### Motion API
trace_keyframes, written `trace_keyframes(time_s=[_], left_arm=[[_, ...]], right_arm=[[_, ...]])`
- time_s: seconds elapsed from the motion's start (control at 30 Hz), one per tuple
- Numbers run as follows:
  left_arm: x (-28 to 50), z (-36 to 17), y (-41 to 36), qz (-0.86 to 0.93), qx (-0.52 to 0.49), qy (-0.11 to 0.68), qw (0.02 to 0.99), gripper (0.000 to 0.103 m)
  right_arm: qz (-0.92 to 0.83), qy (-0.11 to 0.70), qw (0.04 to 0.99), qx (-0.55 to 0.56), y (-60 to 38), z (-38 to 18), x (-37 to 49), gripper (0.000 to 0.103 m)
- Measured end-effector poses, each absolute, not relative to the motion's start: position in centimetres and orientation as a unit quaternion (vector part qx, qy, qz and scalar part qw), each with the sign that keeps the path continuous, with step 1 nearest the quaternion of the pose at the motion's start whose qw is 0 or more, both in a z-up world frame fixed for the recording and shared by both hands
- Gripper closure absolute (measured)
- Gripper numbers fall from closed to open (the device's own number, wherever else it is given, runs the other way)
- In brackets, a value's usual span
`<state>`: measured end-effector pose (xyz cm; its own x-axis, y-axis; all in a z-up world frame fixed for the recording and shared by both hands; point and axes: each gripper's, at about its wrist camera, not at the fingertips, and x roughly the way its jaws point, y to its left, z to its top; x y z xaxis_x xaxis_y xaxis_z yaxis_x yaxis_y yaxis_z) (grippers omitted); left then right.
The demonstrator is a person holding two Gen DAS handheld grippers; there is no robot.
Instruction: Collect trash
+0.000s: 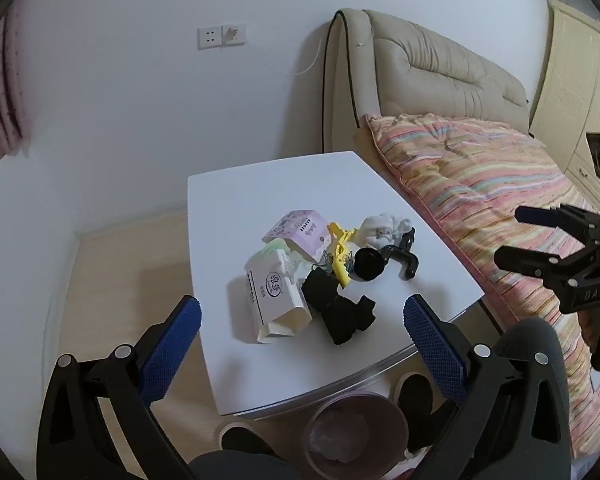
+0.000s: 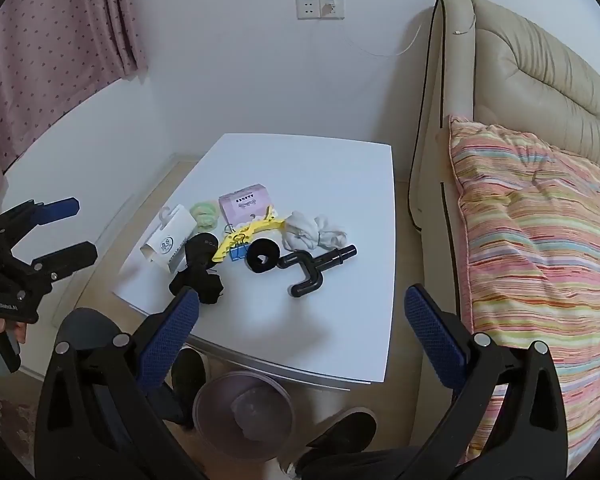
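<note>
Fingers (image 1: 172, 344) of both grippers spread, empty; white box (image 1: 274, 300) logo unreadable.

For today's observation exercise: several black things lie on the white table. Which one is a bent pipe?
The black pipe nearest the bed: a rigid, hooked tube. The round black ring and the crumpled black cloth are soft.

White table (image 2: 340, 320) w/ clutter: pink box (image 2: 245, 201), yellow plastic clip (image 2: 249, 234), blue binder clip (image 2: 238, 254), pale-green item (image 2: 204, 213), white cloth (image 2: 314, 232), black cloth (image 2: 200, 276), black round pad (image 2: 263, 258), black pipe piece (image 2: 312, 266), white carton w/ black print (image 1: 274, 300). Grippers: left gripper (image 1: 300, 344) & right gripper (image 2: 300, 344) black, blue textured pads. Quilt (image 2: 540, 240): pink/yellow/green stripes. Headboard (image 2: 540, 80) beige, dark piping. Curtain (image 2: 52, 40) pink, dotted. Bin (image 2: 244, 416) translucent pinkish.
</note>
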<state>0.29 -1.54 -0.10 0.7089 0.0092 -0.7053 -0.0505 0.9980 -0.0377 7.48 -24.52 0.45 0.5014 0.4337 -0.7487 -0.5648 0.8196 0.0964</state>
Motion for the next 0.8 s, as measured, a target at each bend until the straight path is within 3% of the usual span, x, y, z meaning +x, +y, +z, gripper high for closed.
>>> trace_keyframes(time_s=[0.8], left_arm=[[-0.46, -0.01, -1.32, 0.044, -0.038, 0.374, 0.926, 0.006]], right_arm=[[0.306, 0.412, 0.855, -0.076, -24.10, 0.60, 7.45, 0.003]])
